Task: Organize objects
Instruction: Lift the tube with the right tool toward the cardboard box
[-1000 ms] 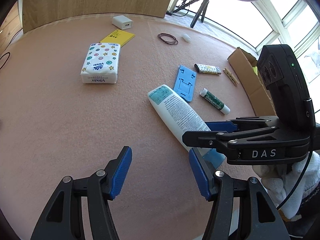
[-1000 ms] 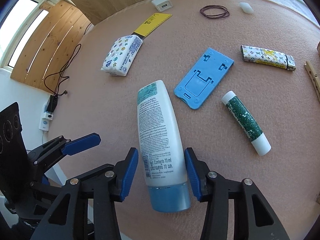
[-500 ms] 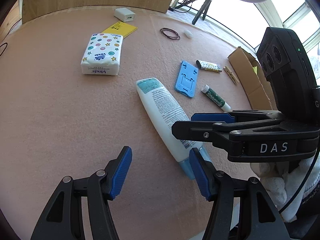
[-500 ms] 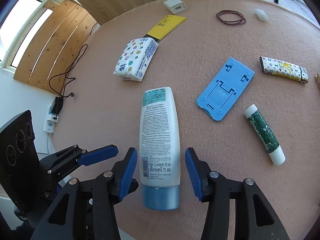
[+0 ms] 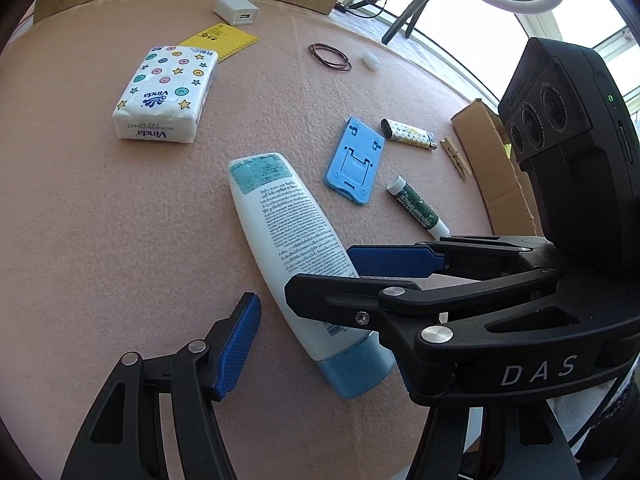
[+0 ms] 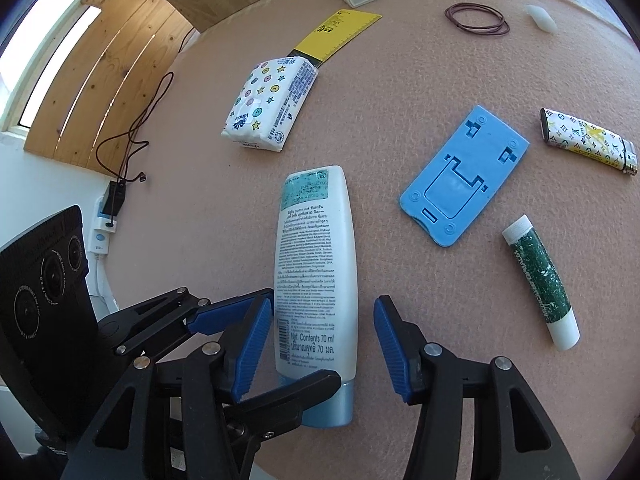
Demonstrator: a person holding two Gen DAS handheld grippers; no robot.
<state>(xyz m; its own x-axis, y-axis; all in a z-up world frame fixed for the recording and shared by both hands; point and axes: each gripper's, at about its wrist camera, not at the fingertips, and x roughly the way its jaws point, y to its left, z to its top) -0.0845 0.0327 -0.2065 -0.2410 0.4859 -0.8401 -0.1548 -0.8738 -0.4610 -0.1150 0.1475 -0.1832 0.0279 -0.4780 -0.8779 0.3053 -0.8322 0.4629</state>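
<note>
Lotion tube point(image 6: 316, 268) lies flat on the pink worktop point(image 6: 400, 420), just beside the blue stand point(image 6: 464, 176). The right gripper point(image 6: 318, 346) has its jaws around the tube, not pressing. The left gripper point(image 5: 320, 344) jaws are opening, holding nothing.

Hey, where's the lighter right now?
In the right wrist view the lighter lies at the far right of the table, just beyond the blue stand and above the green tube.

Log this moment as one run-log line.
stage: handover at lotion tube | right gripper: jaws open, astride tube | left gripper: jaws opening, astride tube's cap end | tube: flat on table
</note>
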